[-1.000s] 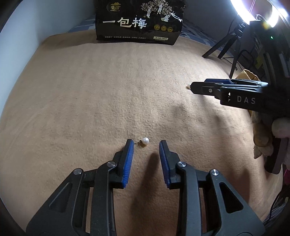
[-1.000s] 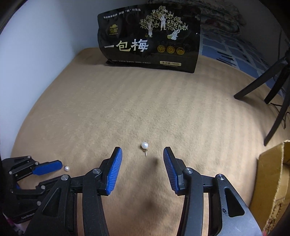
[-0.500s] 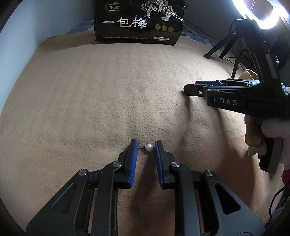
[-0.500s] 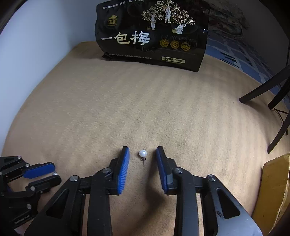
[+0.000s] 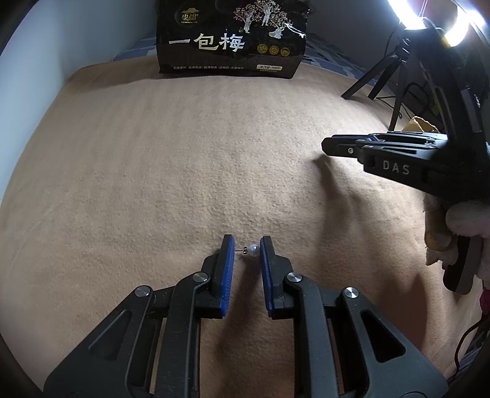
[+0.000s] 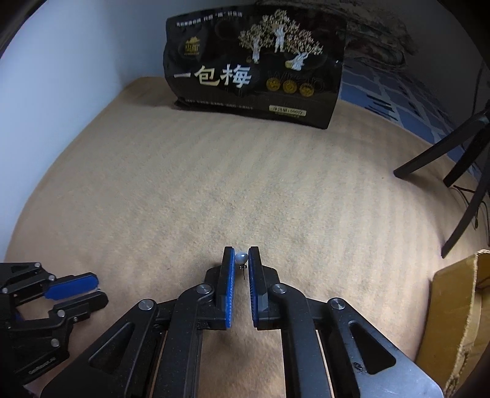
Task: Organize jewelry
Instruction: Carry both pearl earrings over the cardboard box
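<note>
Two pearl stud earrings lie on the tan blanket [image 5: 183,153]. One pearl earring [image 5: 253,251] sits crosswise between my left gripper's [image 5: 247,245] blue pads, pearl against the right pad and post tip against the left pad. That gripper is shut on it. The second pearl earring [image 6: 241,258] is pinched at the tips of my right gripper [image 6: 242,254], post hanging down towards the blanket. The right gripper [image 5: 324,145] also reaches in from the right of the left wrist view. The left gripper [image 6: 98,289] shows at the lower left of the right wrist view.
A black snack bag [image 6: 254,67] stands at the blanket's far edge against a pale wall. Tripod legs [image 6: 459,183] and a ring light [image 5: 428,15] stand to the right. A cardboard box [image 6: 459,321] sits at the near right. A fuzzy white sleeve [image 5: 465,220] holds the right gripper.
Both grippers' jaws closed in from wide apart onto their earrings. The left narrowed first; the right finished by pinching its pearl. Neither hand shifted much.
</note>
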